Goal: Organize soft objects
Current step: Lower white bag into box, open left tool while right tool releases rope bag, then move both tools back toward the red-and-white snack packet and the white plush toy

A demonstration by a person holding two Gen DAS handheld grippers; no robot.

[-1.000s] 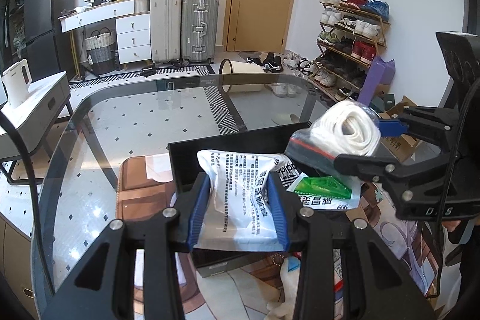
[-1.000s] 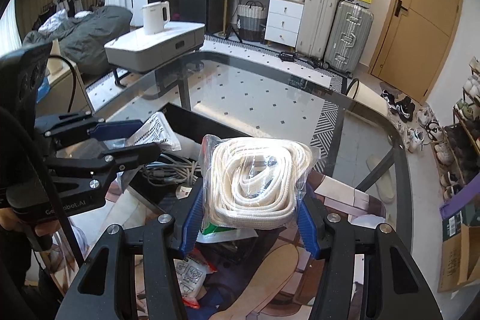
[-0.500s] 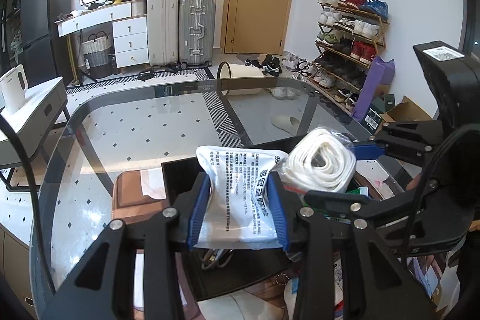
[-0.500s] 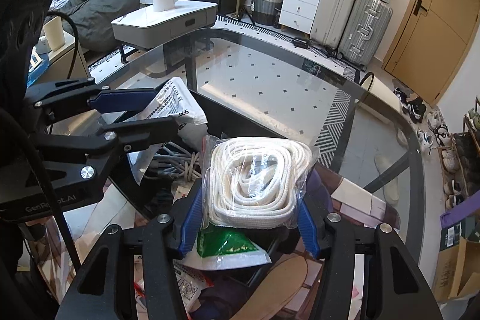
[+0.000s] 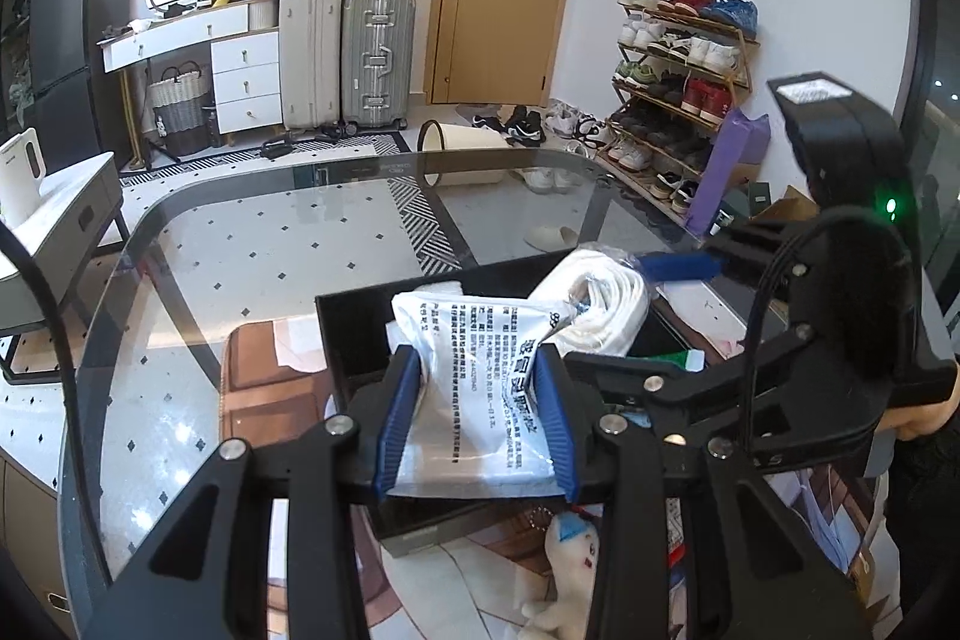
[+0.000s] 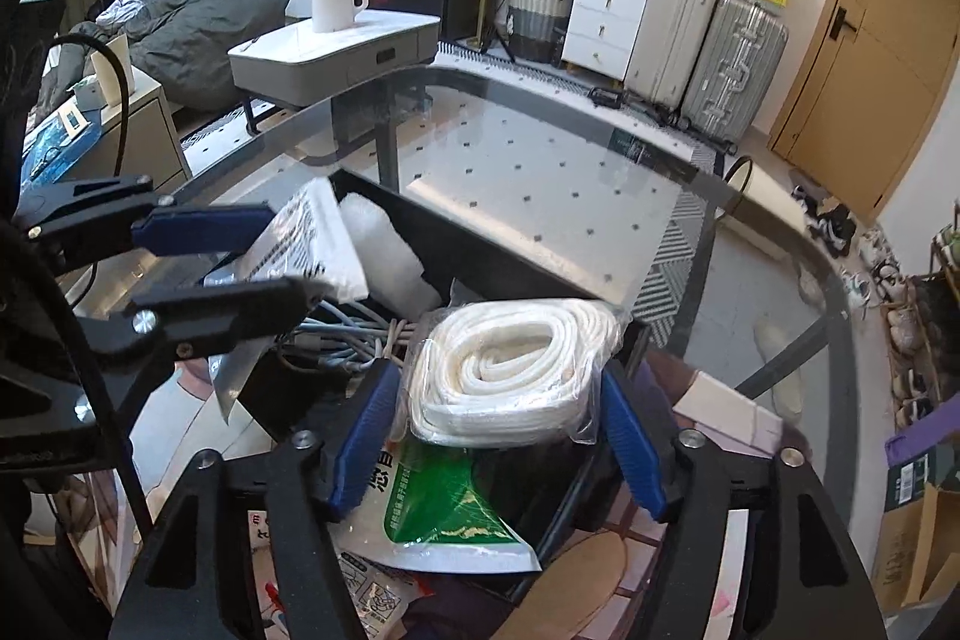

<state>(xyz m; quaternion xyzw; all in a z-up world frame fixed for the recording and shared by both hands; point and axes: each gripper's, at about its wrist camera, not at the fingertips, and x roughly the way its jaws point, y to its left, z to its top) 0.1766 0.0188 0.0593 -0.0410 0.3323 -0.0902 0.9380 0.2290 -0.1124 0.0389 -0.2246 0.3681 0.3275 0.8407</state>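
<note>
1. Left tool (image 5: 474, 418) is clamping the white printed plastic pouch (image 5: 480, 388) between its blue pads, holding it over the black rectangular bin (image 5: 348, 340) on the glass tabletop (image 5: 252, 244); no change vs a sec ago.
2. Right tool (image 6: 498, 430) is opening: its pads, tight on the clear-bagged white rope coil (image 6: 510, 370) a sec ago, are now spreading. The coil is sitting between them at the bin's near-right corner, on a green-white sachet (image 6: 444, 508) — drop-off looks done.
</note>
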